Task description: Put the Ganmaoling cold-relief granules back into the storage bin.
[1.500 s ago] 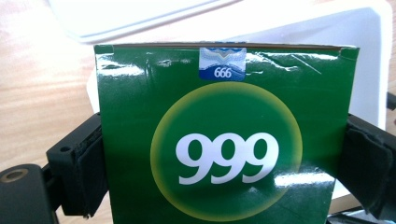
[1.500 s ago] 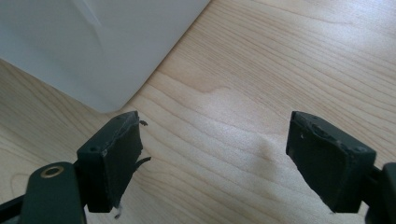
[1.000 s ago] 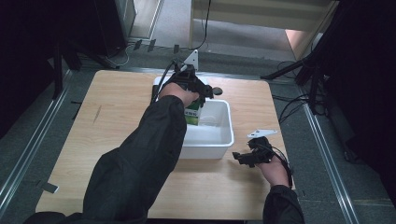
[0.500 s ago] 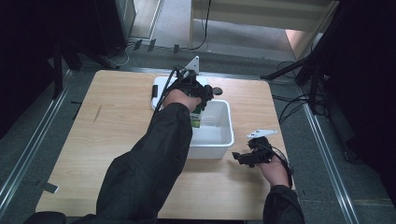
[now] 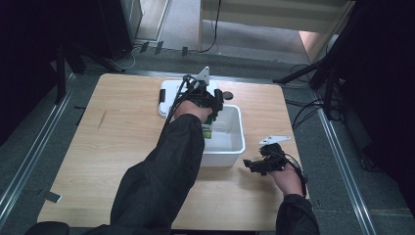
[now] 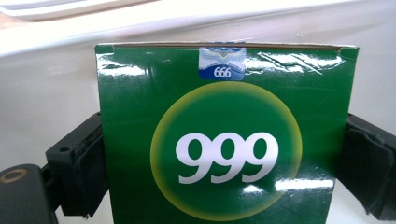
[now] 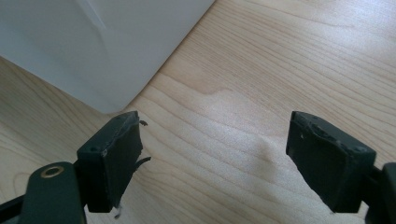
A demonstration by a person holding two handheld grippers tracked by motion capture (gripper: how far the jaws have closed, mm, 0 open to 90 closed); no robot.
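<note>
A green box (image 6: 224,140) printed with "999" in a yellow ring sits clamped between the two jaws of my left gripper (image 6: 224,163), pads pressing both its sides. In the high view that left gripper (image 5: 211,113) reaches down into the white bin (image 5: 234,147), and a sliver of the green box (image 5: 208,128) shows under the hand. My right gripper (image 5: 250,166) rests low over the table (image 5: 122,142) just right of the bin, open with bare wood between its jaws. The right gripper (image 7: 224,163) points toward the bin's corner (image 7: 116,46).
A white lid (image 5: 169,95) lies flat behind the bin, partly under the left hand. A small dark round object (image 5: 228,95) sits on the table beside it. Metal rails run along both sides of the table, and cables cross the floor behind.
My left hand has sunk with the green box, deeper into the white bin. The right hand has stayed where it was.
</note>
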